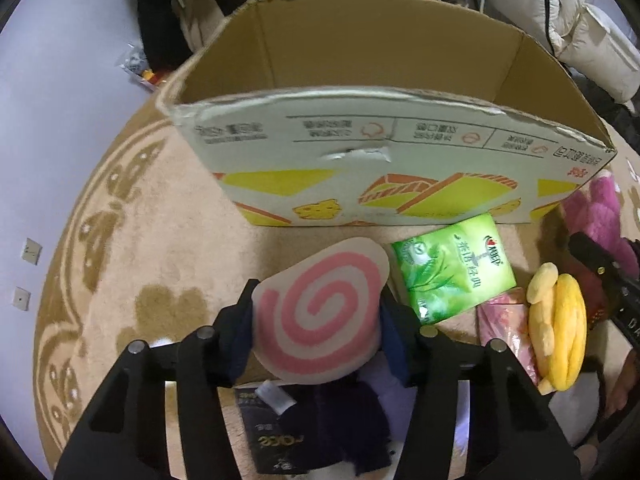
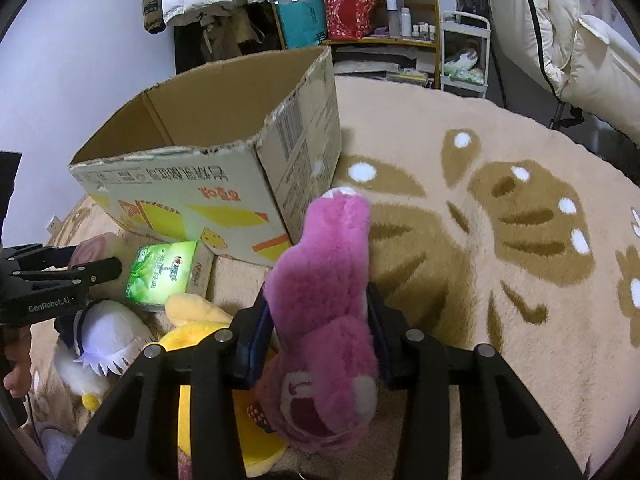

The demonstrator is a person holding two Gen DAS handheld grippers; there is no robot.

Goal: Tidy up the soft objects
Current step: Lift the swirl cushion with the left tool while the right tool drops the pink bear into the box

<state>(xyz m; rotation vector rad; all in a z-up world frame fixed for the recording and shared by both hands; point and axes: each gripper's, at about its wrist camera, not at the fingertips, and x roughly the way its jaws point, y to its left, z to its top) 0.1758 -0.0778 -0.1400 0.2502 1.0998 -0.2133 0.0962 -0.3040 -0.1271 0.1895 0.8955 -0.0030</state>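
Observation:
My left gripper (image 1: 316,316) is shut on a flat plush with a pink spiral (image 1: 320,312), its pads pressing both edges. The open cardboard box (image 1: 360,148) stands just beyond it on the rug. My right gripper (image 2: 318,330) is shut on a purple-pink plush bear (image 2: 324,320) that hangs head down between the pads. That bear also shows at the right edge of the left wrist view as purple plush (image 1: 600,208). The left gripper appears in the right wrist view as a black tool (image 2: 60,276) at the left, the spiral plush (image 2: 90,250) in it.
A green tissue pack (image 1: 452,268) lies against the box front. A yellow banana plush (image 1: 560,320), a pink packet (image 1: 504,328), a white and dark plush (image 2: 100,344) and a yellow plush (image 2: 200,320) lie near me. Shelves (image 2: 360,12), hanging coats and a cart stand behind. Beige patterned rug (image 2: 500,200) stretches right.

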